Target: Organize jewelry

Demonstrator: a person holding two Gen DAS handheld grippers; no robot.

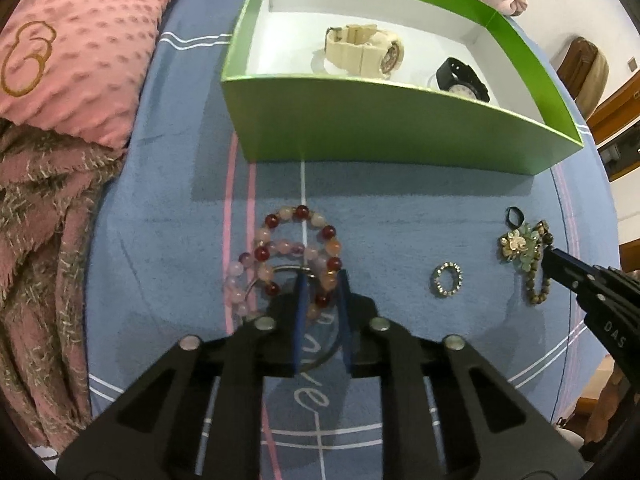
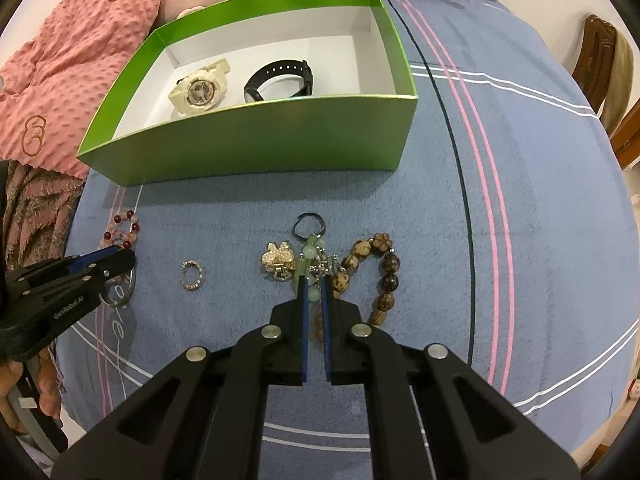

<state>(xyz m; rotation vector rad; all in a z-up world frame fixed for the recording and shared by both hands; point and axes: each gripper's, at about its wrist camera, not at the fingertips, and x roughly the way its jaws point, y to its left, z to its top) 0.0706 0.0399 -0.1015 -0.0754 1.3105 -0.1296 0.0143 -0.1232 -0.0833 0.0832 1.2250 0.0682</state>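
Note:
Red and pink bead bracelets point(image 1: 301, 212) lie overlapped on the blue cloth with a thin metal hoop point(image 2: 120, 300). My left gripper point(image 1: 323, 278) is shut on the red-and-orange bead strand, with beads showing between its blue pads. My right gripper point(image 2: 314, 282) is shut on the green bead keychain point(image 2: 309, 251), beside a gold flower charm point(image 2: 278, 260) and a brown bead bracelet point(image 2: 384, 272). A rhinestone ring point(image 2: 192, 276) lies free between the two grippers. Behind stands the green box point(image 2: 260, 140), holding a cream watch point(image 2: 198, 90) and a black watch point(image 2: 280, 76).
A pink dotted blanket point(image 1: 80, 40) and a fringed scarf point(image 1: 40, 220) bunch along the left of the blue striped cloth point(image 2: 520, 200). A wooden chair point(image 2: 600, 52) stands at the far right. A person's fingers point(image 2: 48, 392) show behind the left gripper.

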